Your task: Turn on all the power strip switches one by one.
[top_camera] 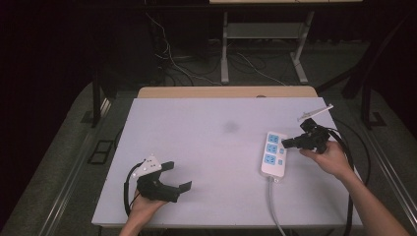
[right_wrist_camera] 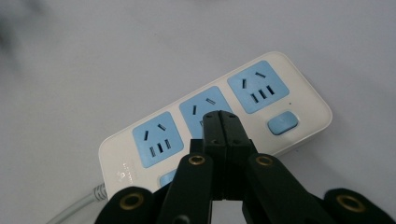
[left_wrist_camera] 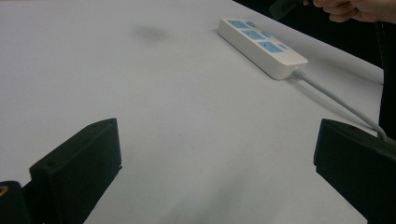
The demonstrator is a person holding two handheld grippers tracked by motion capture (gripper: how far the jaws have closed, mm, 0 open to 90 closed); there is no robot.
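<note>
A white power strip with three blue sockets lies on the right part of the white table; its grey cord runs toward the near edge. My right gripper hovers just right of the strip's far end, jaws shut together with nothing between them. In the right gripper view the strip lies directly under the closed jaw tips, near the middle socket; blue switches sit beside the sockets. My left gripper rests near the front left, jaws wide open and empty. The left gripper view shows the strip far off.
A faint grey smudge marks the table's middle. A wooden edge runs along the far side. Behind the table stand desk legs and loose cables on the floor. Black cables trail from both grippers.
</note>
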